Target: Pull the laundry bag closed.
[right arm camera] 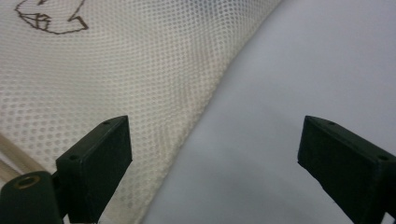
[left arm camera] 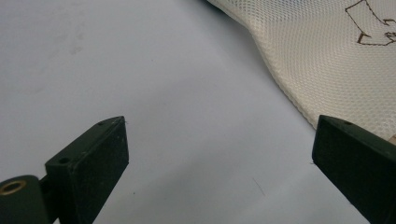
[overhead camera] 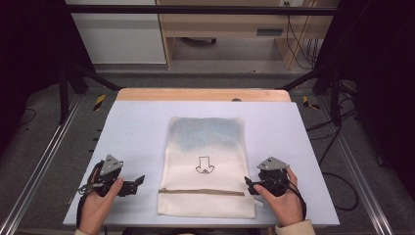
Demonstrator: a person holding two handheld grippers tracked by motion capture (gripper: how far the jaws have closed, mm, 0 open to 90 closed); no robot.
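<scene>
A cream mesh bag [overhead camera: 205, 161] with a drawn arrow mark and a tan zipper [overhead camera: 201, 192] near its front edge lies flat on the table's middle. My left gripper [overhead camera: 138, 182] rests at the bag's left, held in a hand, jaws wide apart with only bare table between them. Its own view has the bag's edge [left arm camera: 327, 60] at the upper right. My right gripper [overhead camera: 248, 184] sits at the bag's right edge, open. In the right gripper view the mesh [right arm camera: 116, 79] lies under the left jaw, unpinched.
The pale blue table [overhead camera: 137, 132] has a wooden strip [overhead camera: 200, 94] along its far edge. Metal rails [overhead camera: 44, 156] run down both sides. Beyond the table stand wooden furniture and cables [overhead camera: 303, 44] on the floor.
</scene>
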